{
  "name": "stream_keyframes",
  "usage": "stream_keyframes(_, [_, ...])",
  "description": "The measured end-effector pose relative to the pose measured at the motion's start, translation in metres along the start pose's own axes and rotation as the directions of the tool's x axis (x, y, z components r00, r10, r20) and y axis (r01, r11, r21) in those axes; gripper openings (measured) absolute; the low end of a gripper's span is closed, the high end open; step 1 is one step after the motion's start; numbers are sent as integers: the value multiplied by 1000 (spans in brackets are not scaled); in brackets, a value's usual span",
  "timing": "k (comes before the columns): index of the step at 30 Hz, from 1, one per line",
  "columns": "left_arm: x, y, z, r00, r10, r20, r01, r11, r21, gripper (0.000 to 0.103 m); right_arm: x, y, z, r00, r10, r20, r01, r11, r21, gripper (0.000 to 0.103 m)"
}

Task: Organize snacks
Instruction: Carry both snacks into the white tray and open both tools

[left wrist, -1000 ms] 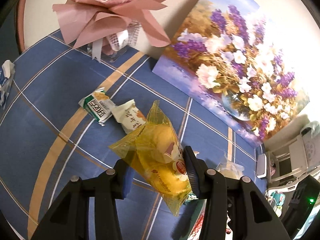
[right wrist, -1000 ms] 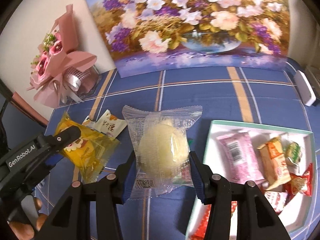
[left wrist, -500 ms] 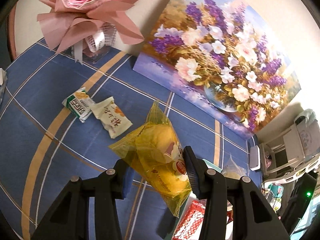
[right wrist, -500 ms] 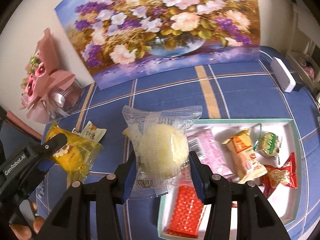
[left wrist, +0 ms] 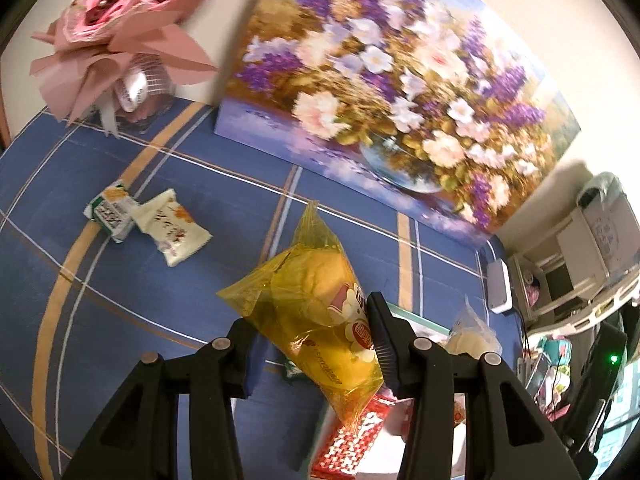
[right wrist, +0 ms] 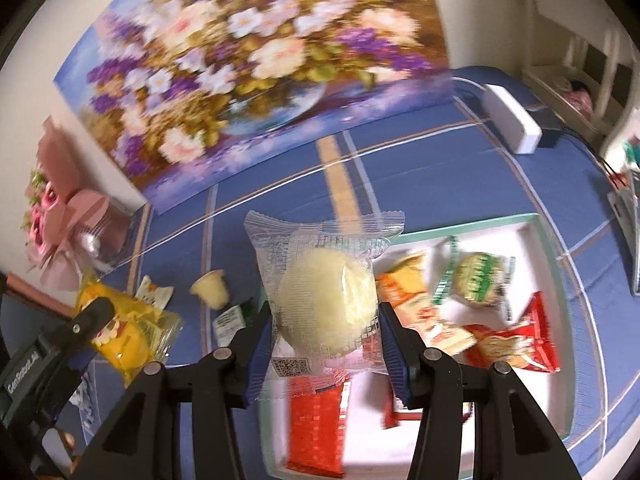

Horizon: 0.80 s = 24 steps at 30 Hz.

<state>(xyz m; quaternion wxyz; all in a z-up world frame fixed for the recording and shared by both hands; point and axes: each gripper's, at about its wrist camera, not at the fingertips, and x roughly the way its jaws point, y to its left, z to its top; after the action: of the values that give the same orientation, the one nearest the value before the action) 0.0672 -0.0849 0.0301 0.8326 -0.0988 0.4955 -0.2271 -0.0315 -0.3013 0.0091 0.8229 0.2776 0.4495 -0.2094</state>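
the left gripper [left wrist: 316, 344] is held above the blue checked tablecloth [left wrist: 192, 184], aimed toward the flower painting [left wrist: 392, 92] propped on the wall. its jaws are clenched on a yellow snack bag [left wrist: 316, 316], which sits between them with most of its bulk ahead of the fingertips. the bag's long axis runs on a slant, its pinched top corner pointing up and away toward the painting, its lower end hanging down to the right over a red packet [left wrist: 352, 440]. left of it on the cloth lie a green-and-white packet [left wrist: 110, 216] and a white packet [left wrist: 172, 232], touching each other, with a pink bouquet [left wrist: 120, 28] behind them.

the right gripper [right wrist: 324, 340] hovers over the near left edge of the white tray [right wrist: 532, 236], tipped down toward it. its jaws grip a clear bag with a pale round bun [right wrist: 326, 308]; the bun sits right between the fingertips, and the bag stands upright, its long axis running away from the camera, crimped top edge farthest. in this view the left gripper [right wrist: 92, 316] shows at far left with the yellow bag. a small jelly cup [right wrist: 210, 292] lies on the cloth between the two. the tray holds an orange packet [right wrist: 420, 308], a green one [right wrist: 476, 276] and a red one [right wrist: 516, 344], though motion blur makes their labels unreadable. a white box [right wrist: 512, 124] rests at the cloth's far right.
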Motion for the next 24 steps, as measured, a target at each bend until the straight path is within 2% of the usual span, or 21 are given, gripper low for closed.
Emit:
stream_keyframes(8, [19, -41, -14, 998, -40, -48, 44, 996, 80, 48, -5, -49, 3, 999, -52, 8, 51, 993, 103, 53])
stream_keyframes(14, [35, -73, -26, 994, -42, -103, 59, 984, 166, 48, -5, -75, 5, 996, -90, 4, 88, 984, 155, 53])
stream_keyframes(24, [57, -114, -48, 979, -55, -197, 107, 958, 266, 48, -1, -92, 5, 994, -107, -17, 109, 978, 178, 53])
